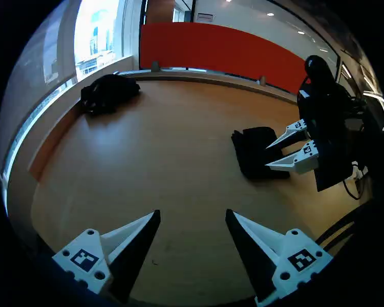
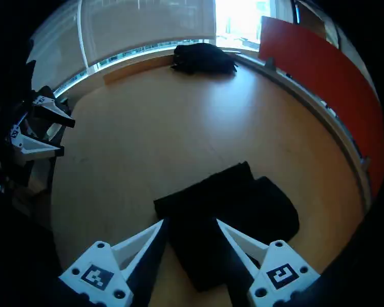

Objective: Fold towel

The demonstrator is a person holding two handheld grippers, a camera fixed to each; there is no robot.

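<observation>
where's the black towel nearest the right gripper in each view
Left gripper view: the black towel sits right of centre, at the tips of the right gripper.
Right gripper view: the black towel lies low in the middle, just ahead of the right gripper.
Shared landmark: the red panel, along the top in the left gripper view, down the right edge in the right gripper view.

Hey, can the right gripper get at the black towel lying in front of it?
Probably yes. The right gripper is open, its fingertips right at the black towel, which lies on the wooden table with nothing in between.
</observation>
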